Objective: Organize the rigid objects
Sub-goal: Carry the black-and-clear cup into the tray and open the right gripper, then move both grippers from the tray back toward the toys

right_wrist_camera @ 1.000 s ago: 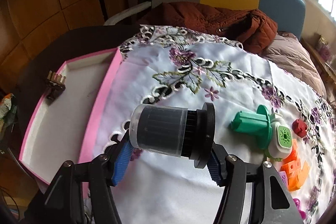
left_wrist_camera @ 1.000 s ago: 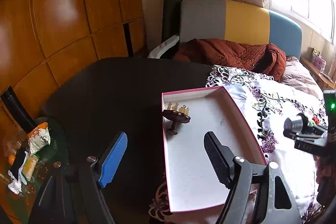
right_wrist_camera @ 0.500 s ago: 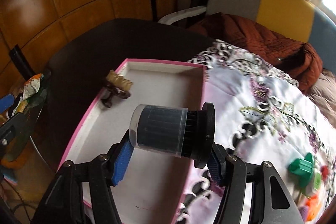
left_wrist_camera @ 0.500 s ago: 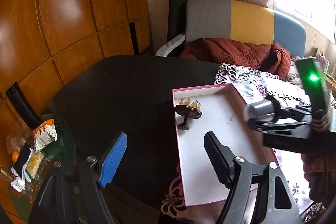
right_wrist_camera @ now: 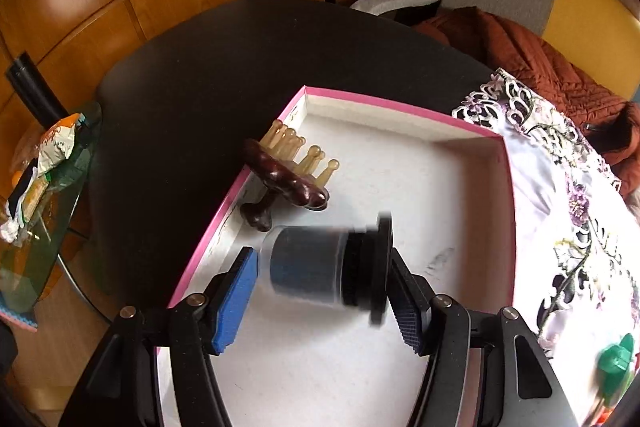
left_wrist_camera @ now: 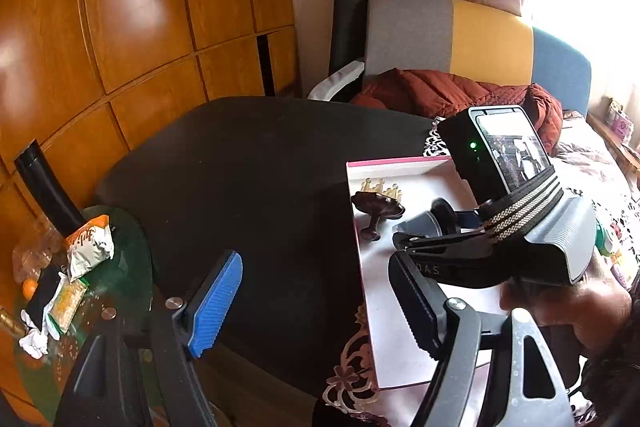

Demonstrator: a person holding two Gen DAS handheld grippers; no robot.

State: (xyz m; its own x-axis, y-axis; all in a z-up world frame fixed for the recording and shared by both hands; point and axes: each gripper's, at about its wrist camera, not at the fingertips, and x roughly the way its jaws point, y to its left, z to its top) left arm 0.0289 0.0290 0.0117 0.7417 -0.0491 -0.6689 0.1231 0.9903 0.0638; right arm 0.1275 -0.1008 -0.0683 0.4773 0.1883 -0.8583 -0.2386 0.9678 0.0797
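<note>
Right gripper [right_wrist_camera: 324,291] is over the pink-rimmed box [right_wrist_camera: 400,115], jaws about half open and clamped on the ends of a dark cylinder with a clear cap [right_wrist_camera: 316,263], which hangs sideways above the box's white floor. Just beyond the cylinder, a brown wooden massager with pale pegs [right_wrist_camera: 288,175] leans at the box's left wall. Left gripper [left_wrist_camera: 316,291] hangs by the box's near left corner above the dark table [left_wrist_camera: 248,163], jaws wide apart and holding nothing. The flowered cloth [right_wrist_camera: 568,187] lies along the box's right side.

pink-rimmed white tray [right_wrist_camera: 400,111], floral tablecloth [right_wrist_camera: 576,211]
</note>
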